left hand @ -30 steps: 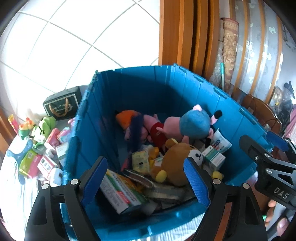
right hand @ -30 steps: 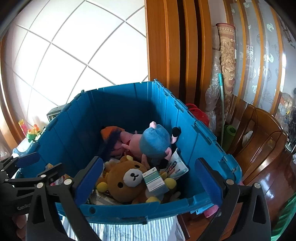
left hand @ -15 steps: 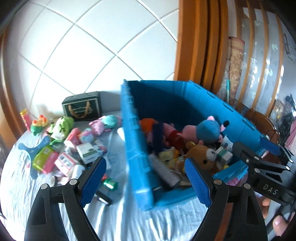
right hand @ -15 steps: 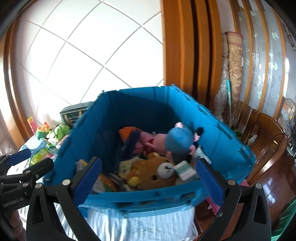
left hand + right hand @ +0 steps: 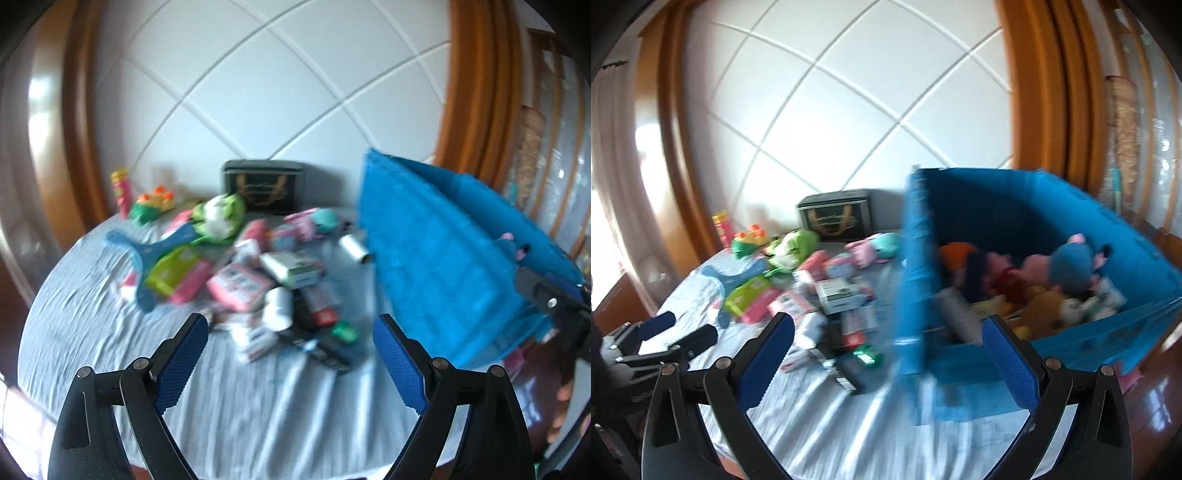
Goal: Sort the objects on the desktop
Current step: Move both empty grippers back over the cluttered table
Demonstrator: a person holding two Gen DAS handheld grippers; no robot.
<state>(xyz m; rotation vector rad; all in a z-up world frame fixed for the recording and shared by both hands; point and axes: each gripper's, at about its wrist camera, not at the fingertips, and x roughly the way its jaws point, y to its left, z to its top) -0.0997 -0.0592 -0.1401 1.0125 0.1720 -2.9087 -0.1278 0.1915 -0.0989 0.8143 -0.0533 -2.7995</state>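
A heap of boxes, packets and soft toys [image 5: 258,280] is seen on the counter [image 5: 110,350], just left of the blue bin [image 5: 1015,236], in which more soft toys [image 5: 1067,266] lie. The boxes are judged light and stiff, best taken across their flat sides; the toys soft, squeezable anywhere. The left tongs [image 5: 291,363] and right tongs [image 5: 886,363] are spread wide, with nothing held or touched.
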